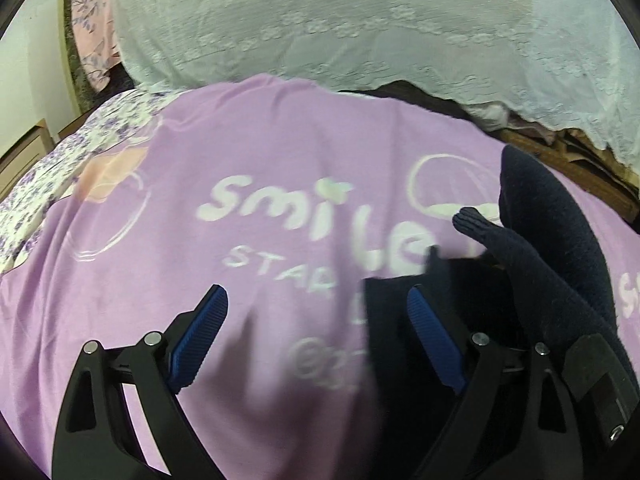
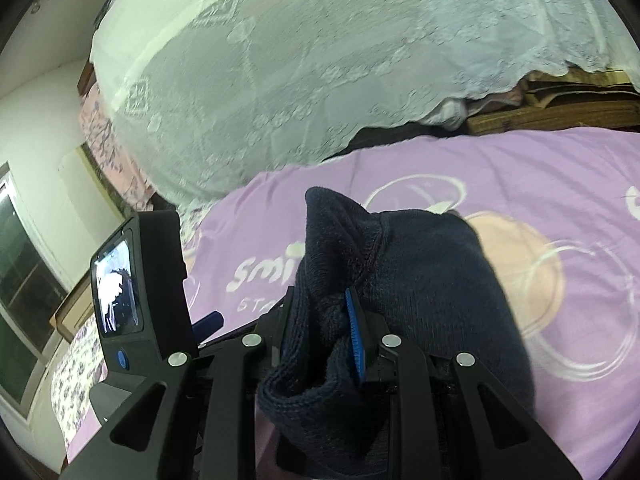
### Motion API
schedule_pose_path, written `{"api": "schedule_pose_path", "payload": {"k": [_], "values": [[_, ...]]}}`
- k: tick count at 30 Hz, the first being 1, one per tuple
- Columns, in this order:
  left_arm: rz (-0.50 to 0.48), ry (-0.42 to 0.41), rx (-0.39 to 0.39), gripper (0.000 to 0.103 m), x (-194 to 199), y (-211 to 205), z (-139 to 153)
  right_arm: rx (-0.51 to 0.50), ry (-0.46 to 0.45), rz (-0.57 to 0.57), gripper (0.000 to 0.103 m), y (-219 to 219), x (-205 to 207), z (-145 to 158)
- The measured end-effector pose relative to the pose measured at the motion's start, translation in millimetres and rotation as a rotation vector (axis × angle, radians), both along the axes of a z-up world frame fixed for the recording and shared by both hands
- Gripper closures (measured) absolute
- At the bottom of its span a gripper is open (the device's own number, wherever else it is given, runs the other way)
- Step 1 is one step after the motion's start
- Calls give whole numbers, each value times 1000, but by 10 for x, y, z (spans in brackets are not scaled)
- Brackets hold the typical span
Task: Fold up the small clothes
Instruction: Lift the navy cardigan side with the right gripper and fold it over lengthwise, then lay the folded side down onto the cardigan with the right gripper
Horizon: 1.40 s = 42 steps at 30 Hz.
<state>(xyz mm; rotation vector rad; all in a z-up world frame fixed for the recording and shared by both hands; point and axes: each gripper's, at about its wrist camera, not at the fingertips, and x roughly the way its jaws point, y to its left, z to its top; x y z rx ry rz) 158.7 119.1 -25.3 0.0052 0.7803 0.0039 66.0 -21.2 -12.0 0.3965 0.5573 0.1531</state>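
A dark navy knitted garment [image 2: 420,280] is clamped between the blue ribbed pads of the right gripper [image 2: 352,320] and held above a lilac printed bedsheet [image 1: 200,260]. The left gripper [image 1: 316,340] is seen with jaws wide apart, nothing between them. A white lace cover [image 1: 360,20] is draped behind.

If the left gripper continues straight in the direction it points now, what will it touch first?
Most likely the purple bed cover. The left gripper is open with nothing between its fingers, pointing down at the cover near the "smile" print. The dark knitted garment lies to the right of that line, though depth is unclear.
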Motion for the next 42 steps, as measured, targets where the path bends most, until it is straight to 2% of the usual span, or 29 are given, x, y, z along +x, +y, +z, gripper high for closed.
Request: {"api": "schedule_pose_path", "payload": {"k": [4,6,10,13,17,19,22,26,33,36,40,42], "values": [[26,35,21,14,19,183,-110,-10,25,20,79,172,25,-93],[50,77,1,13,79,278,-181,-13,49,27,79,213,49,-156],[149,160,-149,14,220,687,-281,-33,100,35,79,299,79,-363],[185,157,-241,14,226,893,-245,-97,123,48,79,434,105,-475],[177,148,-222,13,205,850,-214,-207,113,63,76,600,83,-511],[161,155,-217,13,194,797,-225,-226,109,74,71,614,69,-508],[147,150,-211,13,189,740,-180,-247,101,125,57,648,-15,-438],[133,126,-227,13,123,737,-76,-261,63,192,53,616,-240,-292],[74,61,-215,11,-140,610,161,-241,-56,185,53,280,-733,-44],[24,33,-188,9,-332,493,228,-235,-92,135,65,74,-847,50],[-19,17,-123,7,-540,316,193,-232,-49,73,77,-128,-752,14],[-34,38,-85,7,-586,242,95,-213,1,76,78,-186,-664,-87]]}}
